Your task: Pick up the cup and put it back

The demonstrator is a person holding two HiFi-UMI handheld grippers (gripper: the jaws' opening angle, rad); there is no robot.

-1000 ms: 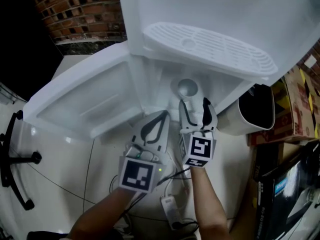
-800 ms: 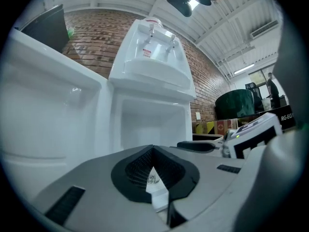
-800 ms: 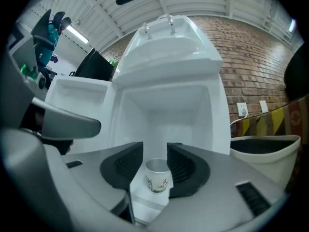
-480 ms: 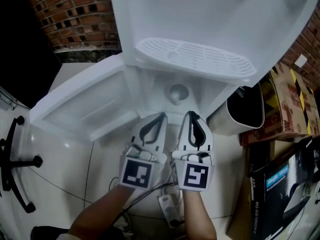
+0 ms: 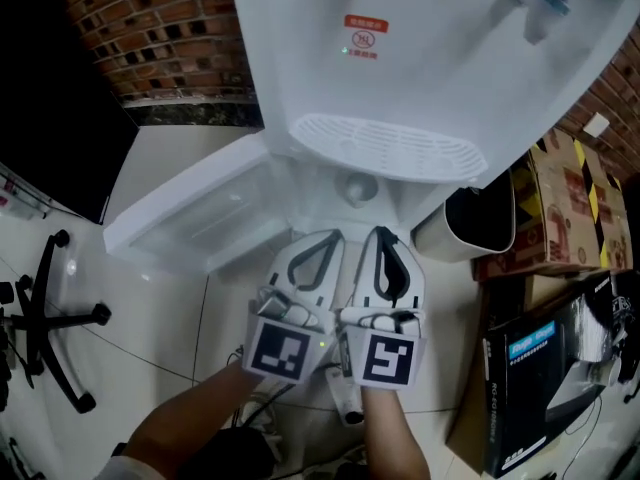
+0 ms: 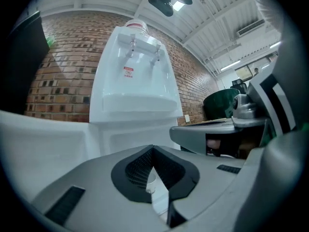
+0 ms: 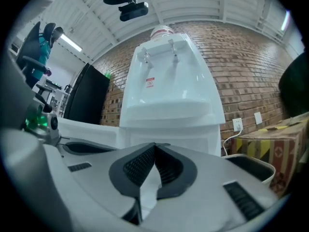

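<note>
Currently the cup [image 5: 357, 188] stands upright, mouth up, in the open lower compartment [image 5: 318, 183] of the water dispenser [image 5: 420, 58], directly beneath the drip tray [image 5: 390, 148]. The compartment door [image 5: 200, 213] is swung out to the left. Neither tool touches the cup. The left hand-held gripper [image 5: 326, 234] has its jaws pressed together and carries nothing. The right hand-held gripper [image 5: 381, 231], just beside it, has just been closing its jaws, which now meet with nothing between them. Both point level at the dispenser, short of the compartment.

Handling: the cup looks small, pale and thin-walled, so treat it as light and easily crushed or tipped. Recommended hold: across the side wall at mid-height or slightly above, with the jaws spread first and closed only until the wall is seated. A rim pinch would likely deform it. Clearance under the tray looks low, so a level approach is indicated.

Contents: the cup's interior appears pale, and no liquid can be made out. The white bin [image 5: 445, 240] to the right of the dispenser shows a dark interior whose contents cannot be determined. As far as can be seen, the compartment holds only the cup.
</note>
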